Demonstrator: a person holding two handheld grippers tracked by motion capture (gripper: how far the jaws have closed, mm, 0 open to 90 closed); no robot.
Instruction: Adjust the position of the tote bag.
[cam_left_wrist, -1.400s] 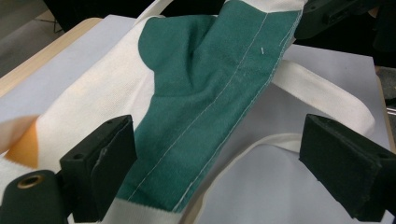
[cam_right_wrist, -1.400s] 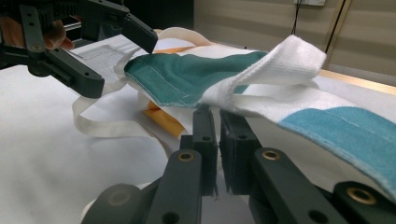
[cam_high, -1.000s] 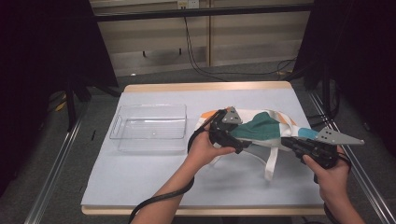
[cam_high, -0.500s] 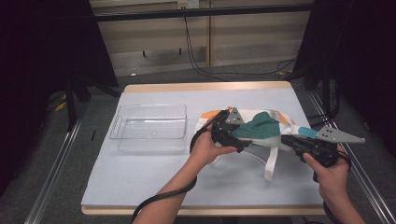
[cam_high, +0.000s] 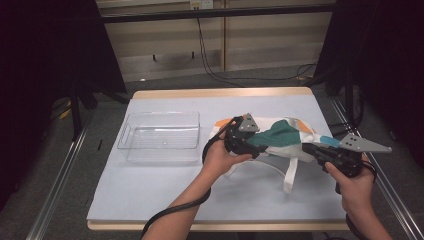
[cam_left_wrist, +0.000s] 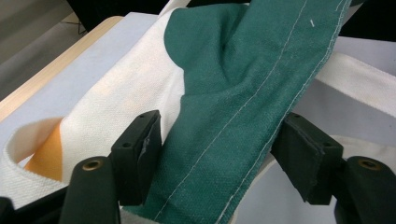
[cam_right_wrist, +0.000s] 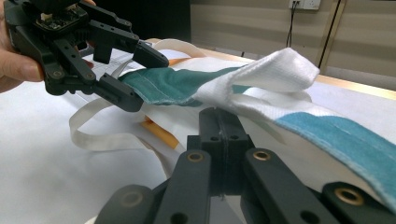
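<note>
Since the earlier frame the left tongs have been closing around the green fold of the cloth bag, which lies between the jaws with gaps at both pads. The right tongs stay pressed together, clamped on the bag's right edge. One bag lies on the bench, right of centre; one clear tray sits to its left.

The bag is coarse woven canvas, matt, with stitched seams. At ten o'clock from it, the tray is clear glossy plastic. The desk has a smooth matt covering and a wooden edge.
</note>
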